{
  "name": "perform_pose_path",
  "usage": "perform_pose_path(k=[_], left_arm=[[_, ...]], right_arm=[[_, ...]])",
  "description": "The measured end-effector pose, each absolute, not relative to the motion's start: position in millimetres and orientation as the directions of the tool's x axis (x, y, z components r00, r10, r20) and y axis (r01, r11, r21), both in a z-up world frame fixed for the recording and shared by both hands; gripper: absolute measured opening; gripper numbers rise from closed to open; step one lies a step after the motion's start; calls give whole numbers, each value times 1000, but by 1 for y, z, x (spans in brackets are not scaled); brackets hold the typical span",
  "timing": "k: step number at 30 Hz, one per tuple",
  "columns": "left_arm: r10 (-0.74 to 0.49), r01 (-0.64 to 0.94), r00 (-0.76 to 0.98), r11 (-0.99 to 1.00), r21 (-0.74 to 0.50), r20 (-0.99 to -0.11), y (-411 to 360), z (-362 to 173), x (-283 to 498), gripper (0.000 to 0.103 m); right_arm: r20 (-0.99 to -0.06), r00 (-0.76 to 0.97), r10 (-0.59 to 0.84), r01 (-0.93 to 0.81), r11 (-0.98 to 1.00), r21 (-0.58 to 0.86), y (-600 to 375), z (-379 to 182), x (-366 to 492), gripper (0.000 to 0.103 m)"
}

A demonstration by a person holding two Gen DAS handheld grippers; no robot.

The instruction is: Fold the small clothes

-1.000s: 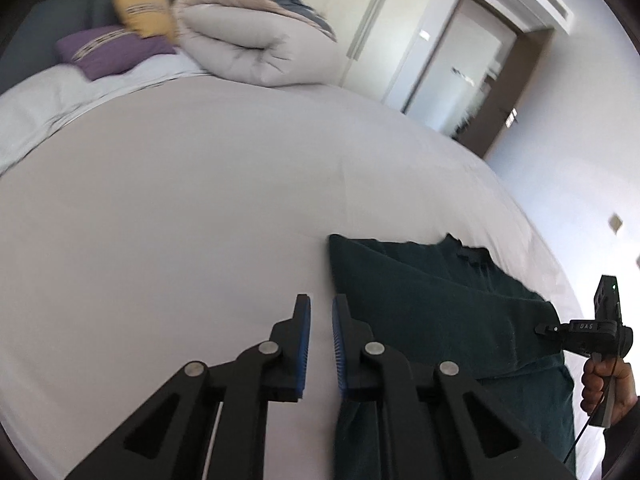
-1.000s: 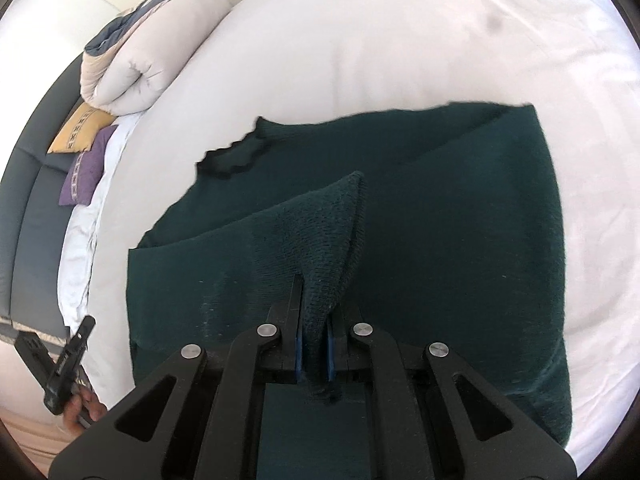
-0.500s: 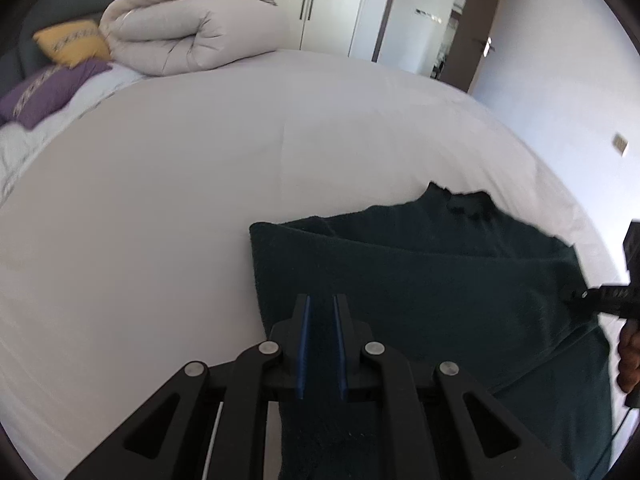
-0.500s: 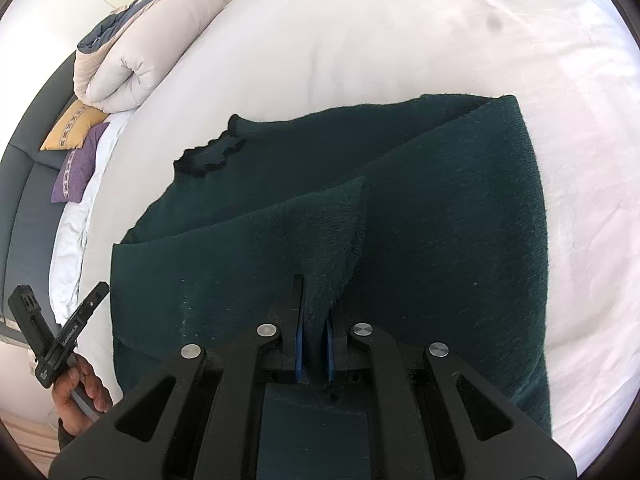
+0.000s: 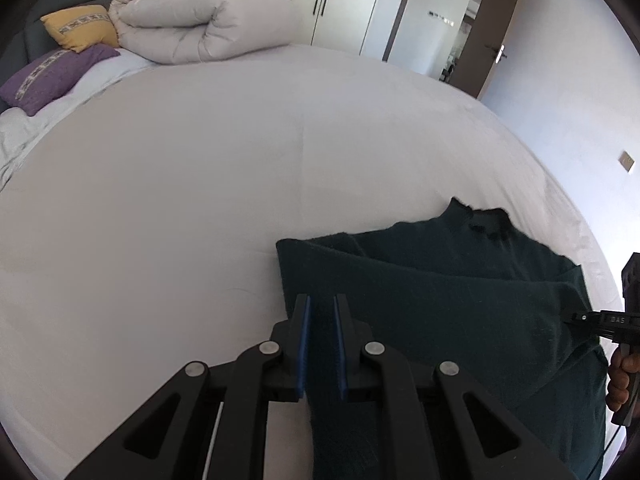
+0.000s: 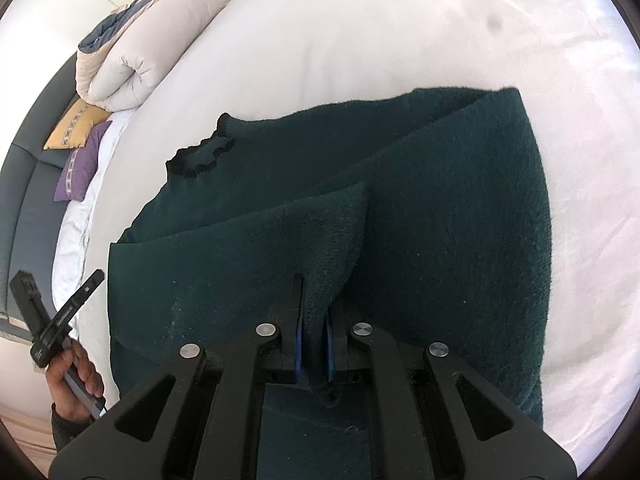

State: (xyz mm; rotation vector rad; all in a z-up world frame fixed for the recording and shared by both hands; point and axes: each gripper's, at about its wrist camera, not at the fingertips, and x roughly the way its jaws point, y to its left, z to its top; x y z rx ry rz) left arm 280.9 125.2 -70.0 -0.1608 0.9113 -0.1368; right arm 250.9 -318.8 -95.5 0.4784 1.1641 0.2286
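Observation:
A dark green knit sweater (image 6: pixel 440 208) lies on the white bed, partly folded, its black-trimmed collar (image 6: pixel 200 156) toward the pillows. My right gripper (image 6: pixel 316 320) is shut on a raised fold of the sweater and holds it above the rest. The sweater also shows in the left wrist view (image 5: pixel 460 300). My left gripper (image 5: pixel 320 320) hovers over the sweater's left edge, its jaws a narrow gap apart with nothing pinched between them. The right gripper (image 5: pixel 580 318) shows at the far right of the left wrist view.
The white bed sheet (image 5: pixel 200 184) spreads wide to the left and beyond. A rolled beige duvet (image 5: pixel 200 24), a yellow pillow (image 5: pixel 80 28) and a purple pillow (image 5: pixel 56 72) lie at the head. Wardrobe doors and a doorway (image 5: pixel 460 20) stand behind.
My left gripper has swung right from the bare sheet to over the sweater's left edge. My right gripper has kept its hold on the fold, and more of the sweater lies flat.

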Motion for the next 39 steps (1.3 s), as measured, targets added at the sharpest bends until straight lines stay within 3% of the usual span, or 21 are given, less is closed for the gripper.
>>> perform_pose_path(k=[4,10,16,20,22,24,27,29,30,31,37,39], left_arm=[[-177,66,553,983,-170,-814,117,-93,292,10],[-119,90,593,993,-81,-797,107,-100,285,10],[-11,114,644,990,82,-765,93,-96,237,11],[11,111,666,987,114,-746,94,-93,205,22],[-9,100,657,992,76,-753,98,-88,194,35],[-19,69,660,997,36,-751,107,-82,176,53],[-32,42,647,999,-7,-761,118,-78,137,65],[-37,27,637,999,-26,-770,125,-77,106,69],[-42,17,629,999,-41,-776,129,-77,88,70],[-50,8,621,998,-57,-782,132,-78,75,71],[-218,-19,505,964,-264,-835,153,-88,-6,77],[-249,8,488,960,-281,-837,149,-88,-28,77]], right_arm=[[-781,402,478,78,832,549,-330,-105,251,6],[-729,433,529,57,792,608,-334,-112,249,5],[-697,472,540,44,775,630,-336,-110,238,9],[-690,500,523,54,777,628,-344,-105,222,10],[-687,515,512,69,774,629,-352,-102,209,10],[-690,524,499,98,770,631,-362,-98,195,19],[-685,549,479,134,758,638,-384,-88,163,25],[-683,573,452,155,759,632,-399,-79,134,41],[-686,580,439,167,761,627,-405,-75,121,60],[-680,597,425,176,758,628,-411,-71,102,68],[-696,585,417,143,791,594,-423,-61,3,69],[-709,555,436,124,799,589,-423,-64,-29,69]])
